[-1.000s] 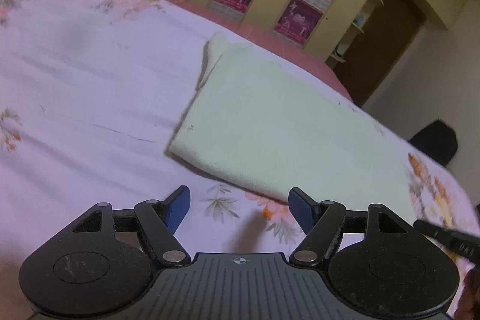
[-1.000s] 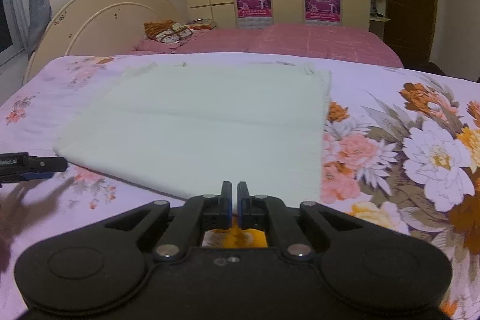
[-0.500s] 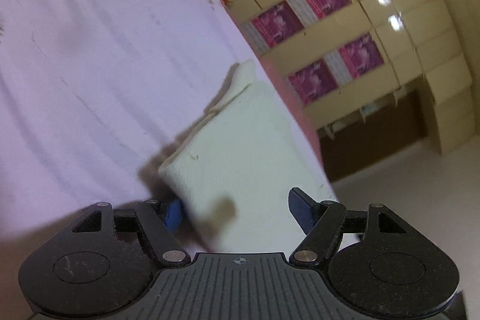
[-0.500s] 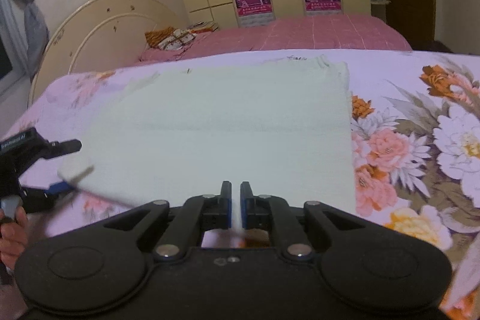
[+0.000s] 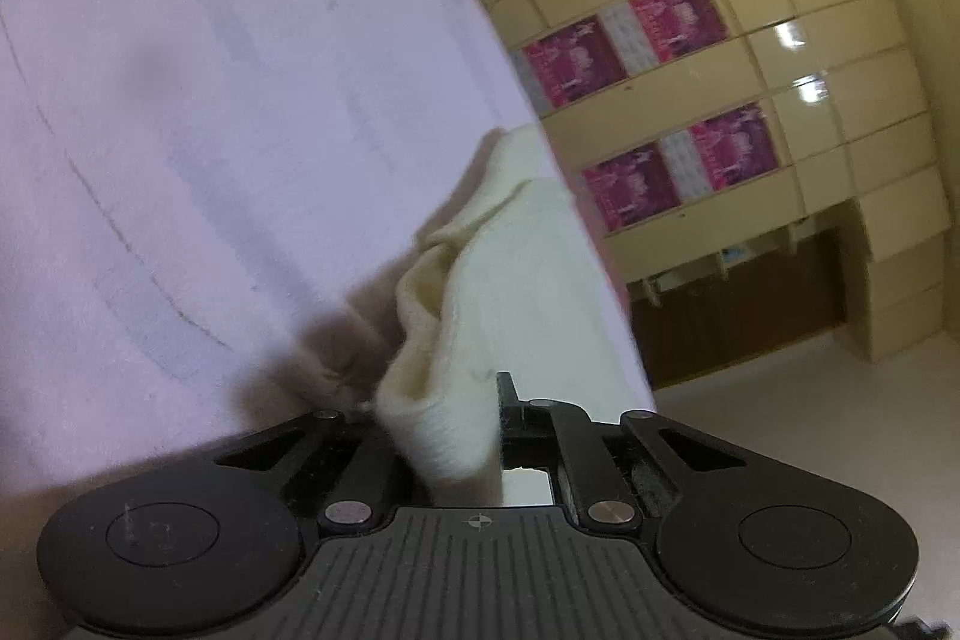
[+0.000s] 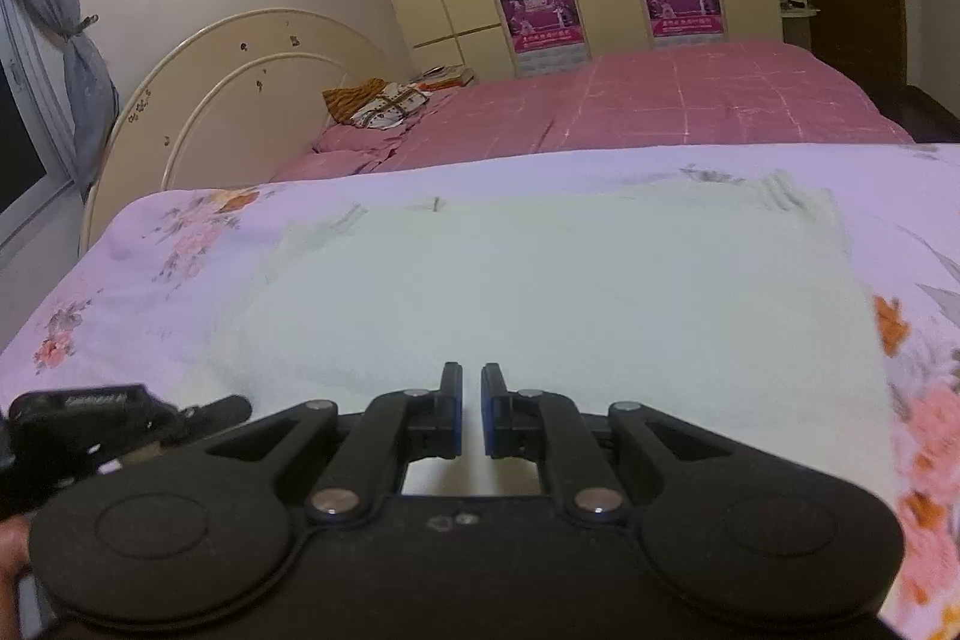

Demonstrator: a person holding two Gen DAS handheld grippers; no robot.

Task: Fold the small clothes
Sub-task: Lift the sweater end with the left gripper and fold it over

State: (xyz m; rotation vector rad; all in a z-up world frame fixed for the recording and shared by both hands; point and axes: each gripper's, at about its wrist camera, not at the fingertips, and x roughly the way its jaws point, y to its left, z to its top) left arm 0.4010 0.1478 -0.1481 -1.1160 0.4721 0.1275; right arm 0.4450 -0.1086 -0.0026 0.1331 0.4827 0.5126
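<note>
A cream cloth [image 6: 570,292] lies spread on the floral bedsheet [image 6: 150,292]. My right gripper [image 6: 471,400] is shut on the middle of its near edge, with pale fabric showing in the thin gap between the blue pads. In the left wrist view the picture is strongly rolled. There my left gripper [image 5: 456,418] has its jaws closing tight on the cloth's [image 5: 516,280] near corner. That corner bunches up and hides the left finger. The left gripper's black body [image 6: 120,418] shows at the lower left of the right wrist view.
A second bed with a pink checked cover [image 6: 690,100] and a cream curved headboard [image 6: 240,70] stands behind. Cream wardrobes with magenta posters [image 5: 750,40] line the far wall. A hand [image 6: 12,550] shows at the left edge.
My left gripper rolled, came down to the cloth's corner and closed on it, and the corner now bunches up. My right gripper moved forward along the near edge, with the cloth now under it.
</note>
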